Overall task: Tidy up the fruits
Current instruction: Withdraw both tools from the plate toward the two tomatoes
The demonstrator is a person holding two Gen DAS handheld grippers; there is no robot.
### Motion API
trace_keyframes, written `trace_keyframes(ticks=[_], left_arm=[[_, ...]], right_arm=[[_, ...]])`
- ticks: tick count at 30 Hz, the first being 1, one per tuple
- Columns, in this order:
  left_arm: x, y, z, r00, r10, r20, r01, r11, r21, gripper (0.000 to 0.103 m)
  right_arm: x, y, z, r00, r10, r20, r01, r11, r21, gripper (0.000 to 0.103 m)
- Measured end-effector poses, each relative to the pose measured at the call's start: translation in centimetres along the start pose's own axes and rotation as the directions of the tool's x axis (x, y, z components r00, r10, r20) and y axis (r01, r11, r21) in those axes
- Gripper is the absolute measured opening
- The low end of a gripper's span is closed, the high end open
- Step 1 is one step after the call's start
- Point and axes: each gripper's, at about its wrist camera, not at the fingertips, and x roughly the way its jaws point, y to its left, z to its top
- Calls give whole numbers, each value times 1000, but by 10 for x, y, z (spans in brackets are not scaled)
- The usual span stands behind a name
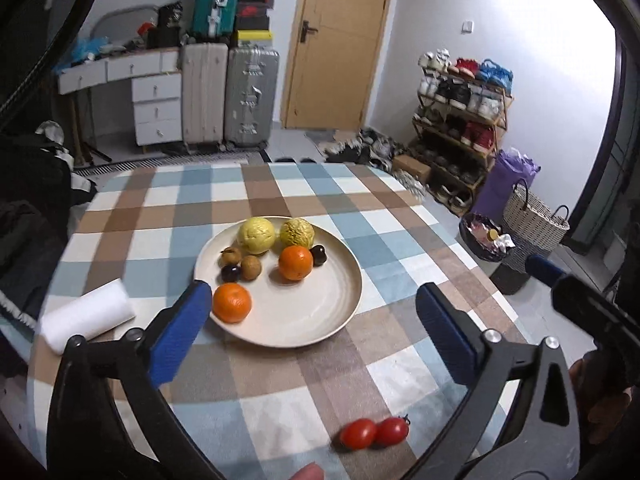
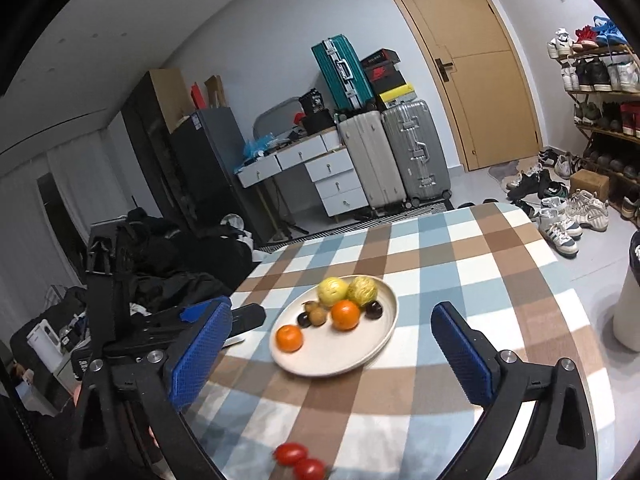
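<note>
A cream plate sits mid-table and holds two oranges, two yellow-green round fruits, brown longans and dark plums. Two cherry tomatoes lie on the cloth near the front edge. My left gripper is open and empty above the plate's near side. My right gripper is open and empty, also facing the plate. The right gripper shows at the right edge of the left wrist view.
The round table has a blue, brown and white checked cloth. A white paper roll lies at its left. Suitcases, drawers, a shoe rack and baskets stand on the floor beyond the table.
</note>
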Motion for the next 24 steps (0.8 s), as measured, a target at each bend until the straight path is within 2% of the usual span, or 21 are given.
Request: trace_keyframes(ticks=[4, 13, 17, 24], left_arm=[[-20, 0, -21, 1000, 11, 12, -11, 1000, 3, 102], [-41, 16, -76, 999, 16, -32, -17, 998, -55, 102], [-46, 25, -98, 1000, -2, -28, -1, 996, -86, 102], [-38, 35, -125, 997, -11, -73, 4, 995, -100, 102]], right_arm=[[-16, 13, -17, 1000, -6, -11, 5, 1000, -8, 103], [-30, 34, -64, 996, -79, -51, 76, 996, -52, 103], [-26, 37, -83, 993, -89, -84, 83, 994, -66, 103], [-10, 36, -113, 978, -111, -178, 100, 992, -70, 103]])
